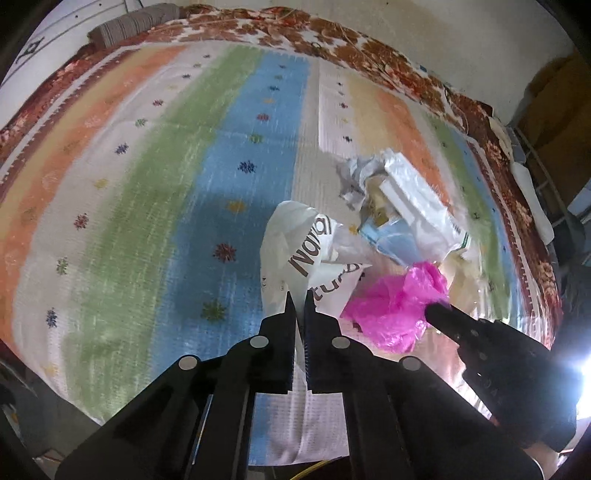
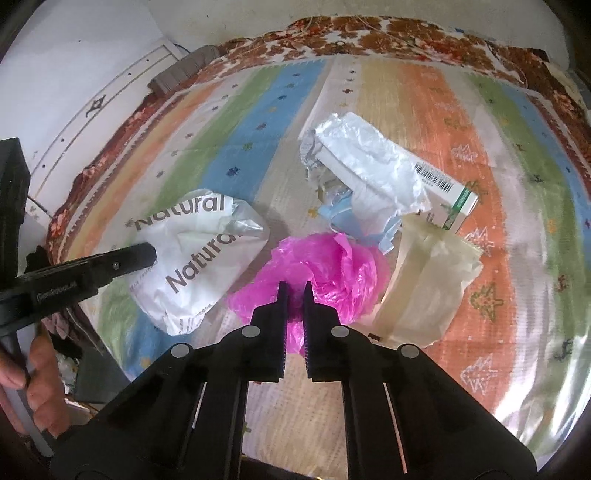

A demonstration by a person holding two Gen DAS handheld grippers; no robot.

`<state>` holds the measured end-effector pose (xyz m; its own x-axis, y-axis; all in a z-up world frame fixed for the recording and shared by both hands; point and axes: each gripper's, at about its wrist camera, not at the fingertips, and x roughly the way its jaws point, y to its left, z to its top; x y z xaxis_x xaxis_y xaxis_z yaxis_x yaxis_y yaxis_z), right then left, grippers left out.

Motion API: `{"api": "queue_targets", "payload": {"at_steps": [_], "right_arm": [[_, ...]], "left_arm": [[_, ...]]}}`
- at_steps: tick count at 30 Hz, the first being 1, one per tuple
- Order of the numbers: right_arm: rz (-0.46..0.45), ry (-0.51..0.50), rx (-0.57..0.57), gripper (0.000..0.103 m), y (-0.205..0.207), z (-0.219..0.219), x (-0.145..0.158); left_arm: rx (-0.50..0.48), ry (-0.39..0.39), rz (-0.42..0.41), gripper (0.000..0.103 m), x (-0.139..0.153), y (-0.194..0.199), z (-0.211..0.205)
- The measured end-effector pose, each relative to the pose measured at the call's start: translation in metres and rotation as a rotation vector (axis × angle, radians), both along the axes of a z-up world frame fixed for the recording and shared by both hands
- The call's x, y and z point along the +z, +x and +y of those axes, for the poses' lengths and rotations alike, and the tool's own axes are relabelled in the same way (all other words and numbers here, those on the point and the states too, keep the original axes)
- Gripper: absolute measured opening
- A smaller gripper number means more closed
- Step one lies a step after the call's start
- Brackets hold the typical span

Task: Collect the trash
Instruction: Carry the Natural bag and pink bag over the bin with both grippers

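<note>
A white bag printed "Natural" [image 1: 295, 254] [image 2: 192, 266] lies on the striped bed cover. My left gripper [image 1: 300, 301] is shut on its near edge, with the film pinched between the jaws; the same gripper [image 2: 147, 253] reaches in from the left in the right wrist view. A crumpled pink plastic bag [image 2: 325, 266] [image 1: 399, 306] lies beside the white bag. My right gripper [image 2: 294, 291] is shut on its near side, pink film showing between the jaws; in the left wrist view its tip [image 1: 437, 312] touches the pink bag.
Behind lie a white plastic wrapper over a barcoded box [image 2: 436, 184], a blue mask [image 2: 347, 221], crumpled paper [image 1: 354, 173] and a cream bag [image 2: 424, 280]. A grey pillow [image 1: 136, 22] sits at the bed's far corner. A hand [image 2: 40, 373] holds the left tool.
</note>
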<state>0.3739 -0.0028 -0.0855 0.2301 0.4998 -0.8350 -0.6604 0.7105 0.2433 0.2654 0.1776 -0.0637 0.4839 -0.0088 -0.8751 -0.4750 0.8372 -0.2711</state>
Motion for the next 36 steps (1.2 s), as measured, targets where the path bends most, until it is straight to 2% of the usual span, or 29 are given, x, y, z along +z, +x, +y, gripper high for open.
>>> {"api": "queue_targets", "payload": {"at_steps": [6,10,22,31,36], "right_arm": [[-0.032,0.036,0.032,0.006,-0.022,-0.007,0.031],[-0.081,0.004,0.047,0.006,-0.039,-0.012,0.045],[-0.105,-0.029,0.012,0.006,-0.056,-0.048,0.059],[-0.145,-0.025,0.000,0.006,-0.088,-0.075,0.077],[-0.158,-0.002,-0.011,0.006,-0.104,-0.091,0.089]], "left_arm": [[0.021,-0.013,-0.038,0.003,0.019,-0.008,-0.001],[0.007,-0.015,-0.058,0.003,0.028,-0.010,-0.008],[-0.048,-0.020,-0.092,0.002,0.049,-0.030,-0.030],[-0.089,-0.051,-0.116,0.002,0.062,-0.050,-0.057],[-0.114,-0.036,-0.132,0.002,0.068,-0.062,-0.073]]}}
